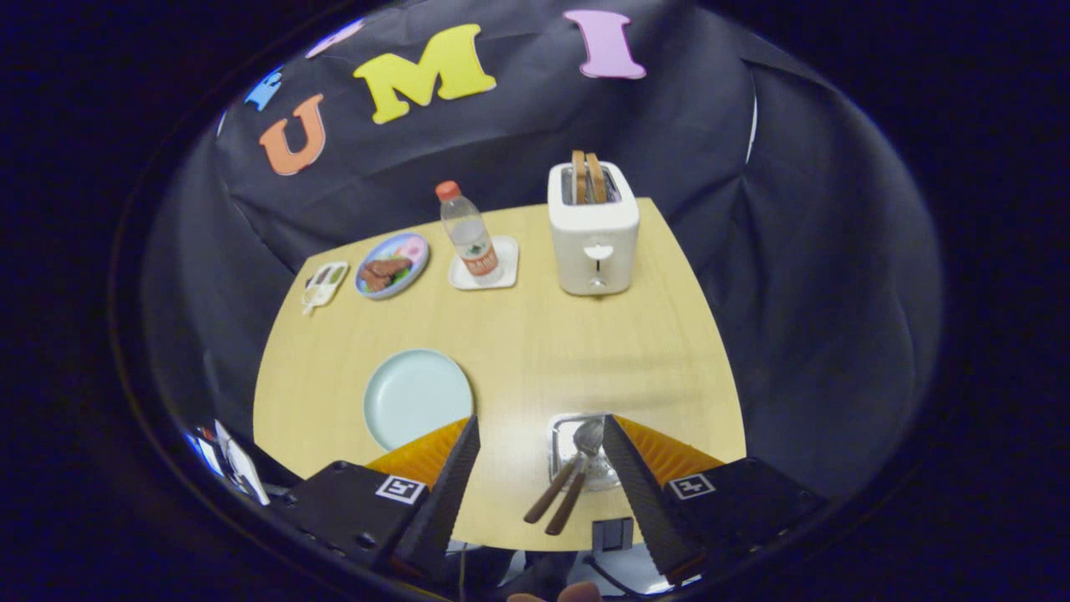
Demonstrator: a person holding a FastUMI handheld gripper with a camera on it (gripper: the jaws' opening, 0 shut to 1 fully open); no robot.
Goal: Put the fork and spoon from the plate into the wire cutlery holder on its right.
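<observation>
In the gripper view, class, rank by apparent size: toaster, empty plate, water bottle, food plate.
1. Toaster and empty plate: look alike, unranked; the plate lies nearer.
2. Water bottle and food plate: also close.
Gripper open.

1. The gripper (542,468) hangs with its fingers spread apart, holding nothing.
2. The fork (553,489) and spoon (580,472) lean in the wire cutlery holder (558,435) between them.
3. The plate (410,393) lies bare to its left.
</observation>
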